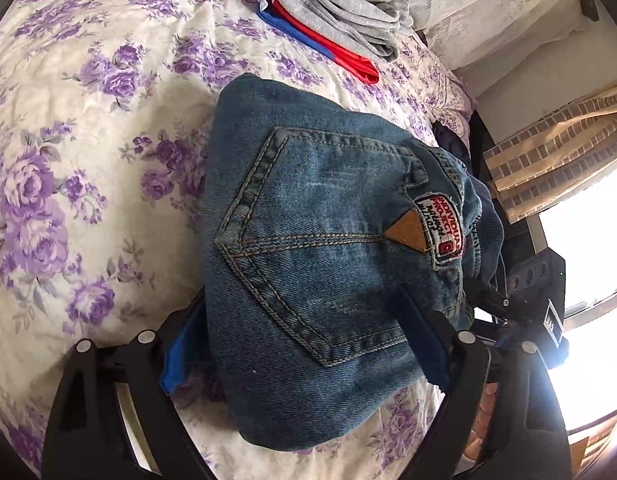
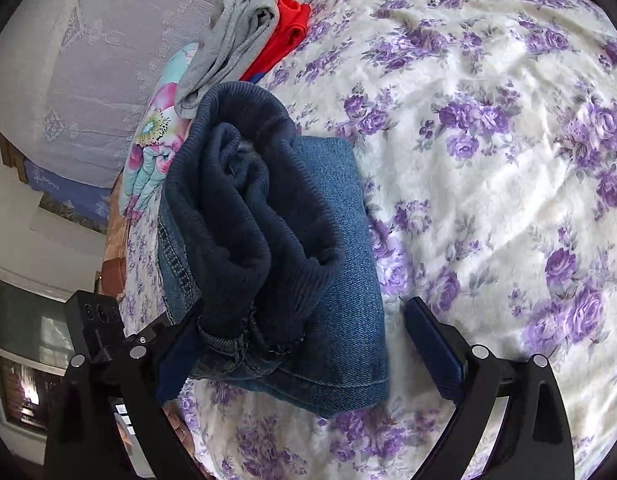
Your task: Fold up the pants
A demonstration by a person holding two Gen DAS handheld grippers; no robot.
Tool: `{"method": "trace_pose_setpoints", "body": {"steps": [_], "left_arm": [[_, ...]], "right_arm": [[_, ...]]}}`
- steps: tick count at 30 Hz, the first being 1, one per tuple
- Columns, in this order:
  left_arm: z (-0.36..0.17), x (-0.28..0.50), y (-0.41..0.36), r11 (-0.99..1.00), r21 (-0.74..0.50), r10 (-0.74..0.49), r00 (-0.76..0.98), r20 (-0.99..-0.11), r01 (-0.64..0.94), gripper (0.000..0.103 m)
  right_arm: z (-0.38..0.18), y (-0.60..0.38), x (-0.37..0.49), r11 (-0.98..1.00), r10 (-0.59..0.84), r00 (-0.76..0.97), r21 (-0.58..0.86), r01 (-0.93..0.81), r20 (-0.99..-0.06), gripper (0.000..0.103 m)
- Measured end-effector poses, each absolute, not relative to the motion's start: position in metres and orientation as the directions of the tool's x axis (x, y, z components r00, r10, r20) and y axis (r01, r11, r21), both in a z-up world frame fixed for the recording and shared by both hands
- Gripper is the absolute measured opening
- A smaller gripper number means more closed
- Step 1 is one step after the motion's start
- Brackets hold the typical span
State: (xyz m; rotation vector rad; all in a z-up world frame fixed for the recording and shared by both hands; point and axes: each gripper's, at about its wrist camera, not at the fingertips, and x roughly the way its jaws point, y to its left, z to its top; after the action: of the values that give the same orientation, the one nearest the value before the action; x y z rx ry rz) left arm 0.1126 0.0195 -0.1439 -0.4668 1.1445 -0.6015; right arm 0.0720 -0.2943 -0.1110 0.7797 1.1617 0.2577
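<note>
The blue jeans (image 1: 308, 240) lie folded in a compact bundle on the floral bed cover, back pocket and patch up. In the right wrist view the jeans (image 2: 340, 264) show their dark fleece lining (image 2: 244, 216) at the open waist. My left gripper (image 1: 300, 344) is open with the bundle's near end between its fingers; whether they touch it I cannot tell. My right gripper (image 2: 308, 344) is open, its jaws wide apart around the bundle's near end. The right gripper also shows in the left wrist view (image 1: 528, 292), at the bundle's right end.
A folded pile of grey pants (image 1: 340, 4) on red and blue cloth (image 1: 328, 44) lies further back on the bed; it also shows in the right wrist view (image 2: 236, 40). A white pillow (image 1: 488, 4) is at the head. The bed edge and a window (image 1: 588, 248) are at the right.
</note>
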Motion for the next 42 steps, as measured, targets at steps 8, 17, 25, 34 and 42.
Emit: {"method": "trace_pose_setpoints", "body": {"steps": [8, 17, 25, 34, 42], "left_arm": [[-0.139, 0.112, 0.027, 0.754, -0.630, -0.654, 0.307, -0.692, 0.186, 0.061], [-0.103, 0.093, 0.021, 0.805, -0.557, -0.589, 0.382, -0.712, 0.202, 0.051], [-0.024, 0.165, 0.007, 0.848, -0.493, -0.528, 0.391, -0.754, 0.196, 0.051], [0.062, 0.397, -0.012, 0.834, -0.510, -0.545, 0.452, -0.706, 0.208, 0.051], [-0.062, 0.504, -0.044, 0.845, -0.504, -0.535, 0.299, -0.790, 0.179, 0.067]], "right_arm": [[-0.089, -0.254, 0.068, 0.861, 0.421, 0.510, 0.507, 0.035, -0.750, 0.061], [-0.050, -0.239, 0.047, 0.935, 0.317, 0.587, 0.350, -0.061, -0.745, 0.054], [0.017, -0.251, 0.151, 0.918, 0.370, 0.594, 0.377, -0.119, -0.714, 0.054], [0.069, -0.272, 0.393, 0.909, 0.384, 0.635, 0.395, -0.133, -0.670, 0.055], [-0.045, -0.296, 0.466, 0.913, 0.358, 0.555, 0.407, -0.037, -0.751, 0.070]]}}
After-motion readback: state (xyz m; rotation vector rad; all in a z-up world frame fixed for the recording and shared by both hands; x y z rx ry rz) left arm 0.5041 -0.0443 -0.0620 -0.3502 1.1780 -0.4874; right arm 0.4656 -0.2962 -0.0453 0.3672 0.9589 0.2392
